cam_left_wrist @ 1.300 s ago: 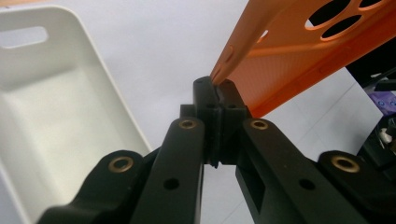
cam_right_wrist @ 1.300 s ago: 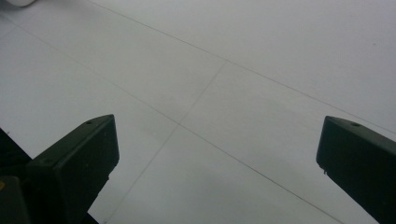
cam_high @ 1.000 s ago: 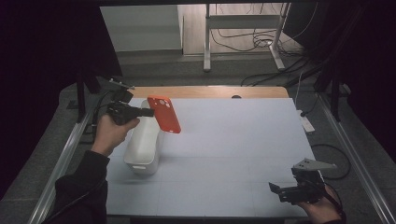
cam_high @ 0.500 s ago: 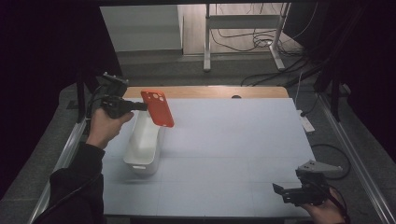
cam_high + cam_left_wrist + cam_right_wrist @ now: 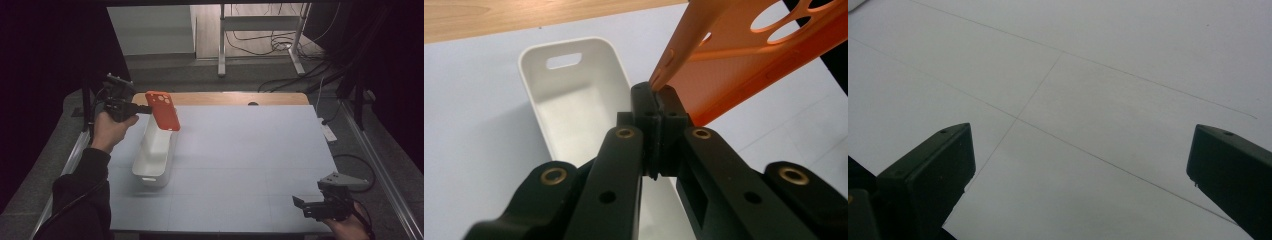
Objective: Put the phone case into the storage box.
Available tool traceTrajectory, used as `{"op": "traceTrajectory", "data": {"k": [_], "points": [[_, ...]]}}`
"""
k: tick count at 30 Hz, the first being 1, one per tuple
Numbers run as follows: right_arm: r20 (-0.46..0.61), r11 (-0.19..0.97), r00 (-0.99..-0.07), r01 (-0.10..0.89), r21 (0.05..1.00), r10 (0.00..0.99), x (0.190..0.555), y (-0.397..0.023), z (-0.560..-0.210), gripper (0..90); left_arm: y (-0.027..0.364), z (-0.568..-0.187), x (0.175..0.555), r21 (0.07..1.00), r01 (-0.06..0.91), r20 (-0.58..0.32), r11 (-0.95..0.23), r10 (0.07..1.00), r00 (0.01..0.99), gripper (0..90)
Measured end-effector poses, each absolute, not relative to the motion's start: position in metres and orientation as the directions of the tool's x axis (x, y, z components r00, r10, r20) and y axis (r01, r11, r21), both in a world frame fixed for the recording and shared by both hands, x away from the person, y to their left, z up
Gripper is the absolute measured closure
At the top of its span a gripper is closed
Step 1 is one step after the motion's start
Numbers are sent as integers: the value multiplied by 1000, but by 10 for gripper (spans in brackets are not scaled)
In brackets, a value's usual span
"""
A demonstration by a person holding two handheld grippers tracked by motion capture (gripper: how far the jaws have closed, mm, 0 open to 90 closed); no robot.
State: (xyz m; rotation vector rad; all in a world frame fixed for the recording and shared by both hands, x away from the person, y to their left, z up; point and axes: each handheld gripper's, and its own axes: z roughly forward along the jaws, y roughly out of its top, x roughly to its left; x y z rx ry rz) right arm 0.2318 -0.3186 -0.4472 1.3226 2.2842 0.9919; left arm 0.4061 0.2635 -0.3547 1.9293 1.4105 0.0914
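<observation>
Left gripper view has the orange phone case (image 5: 744, 65) pinched by one edge in our left gripper (image 5: 657, 92), jaws clamped tight on it. It hangs just above the far end of the white bin (image 5: 155, 150), tilted, long axis roughly along the bin's. So we'd guess the drop is straight down. Our right gripper (image 5: 320, 207), jaws wide and empty, sits well apart from the bin.

Pale grey table (image 5: 240, 165) with a bare wooden strip (image 5: 225, 98) along the far edge. Resting directly on it, toward the left: a long white bin (image 5: 152, 160), open side up.
</observation>
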Motion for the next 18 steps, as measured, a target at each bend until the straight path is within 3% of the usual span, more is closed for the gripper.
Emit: {"op": "traceTrajectory", "data": {"k": [18], "points": [[66,331,-523,627,705,850,231,-319,-447,0,268,-354,428,587,802,-296,-110,893,338,891]]}}
